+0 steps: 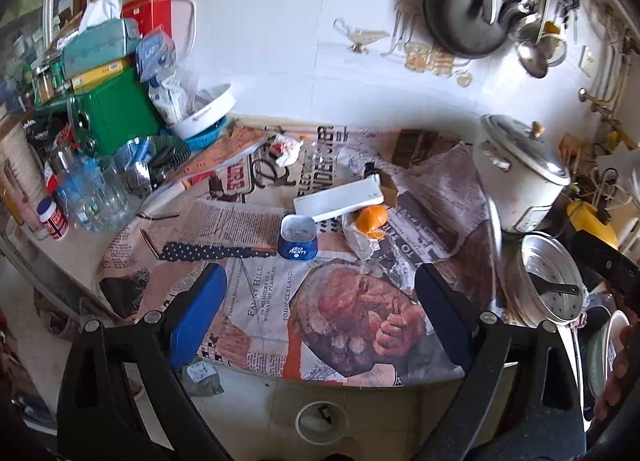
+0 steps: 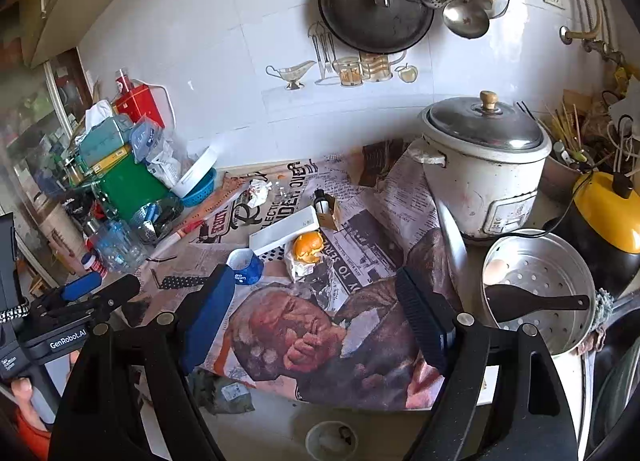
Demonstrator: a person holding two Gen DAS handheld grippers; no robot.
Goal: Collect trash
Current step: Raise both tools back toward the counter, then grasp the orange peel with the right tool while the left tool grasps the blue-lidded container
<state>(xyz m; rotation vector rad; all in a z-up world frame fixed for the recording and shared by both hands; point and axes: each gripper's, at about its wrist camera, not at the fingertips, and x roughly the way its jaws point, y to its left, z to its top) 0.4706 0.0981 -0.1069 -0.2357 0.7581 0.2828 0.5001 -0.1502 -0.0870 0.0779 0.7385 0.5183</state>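
Both grippers hover above the near edge of a newspaper-covered tabletop [image 1: 256,313], and both point down at it. The left gripper [image 1: 320,297] has its jaws spread wide with nothing between them. The right gripper [image 2: 316,313] is likewise open and empty.

The trash lies toward the middle of the tabletop. A blue cup [image 1: 298,237] with white lettering sits on the paper, its mouth facing up. Just beside it, on the side nearer the rice cooker [image 2: 480,173], an orange peel [image 2: 308,247] rests on a crumpled white wrapper [image 2: 300,267]. A flat white box [image 1: 340,199] lies just behind the cup and peel, touching or nearly touching them. Farther back, near the wall edge, is a crumpled bit of white paper [image 1: 286,151]. A dark polka-dotted strip [image 1: 208,252] lies flat toward the left edge, its end close to the cup.

At the right edge stands the rice cooker, with a perforated metal steamer pan [image 2: 540,285] in front of it holding a black spatula [image 2: 536,303]. The left back corner is heaped with boxes and bottles around a green tin [image 1: 120,113].
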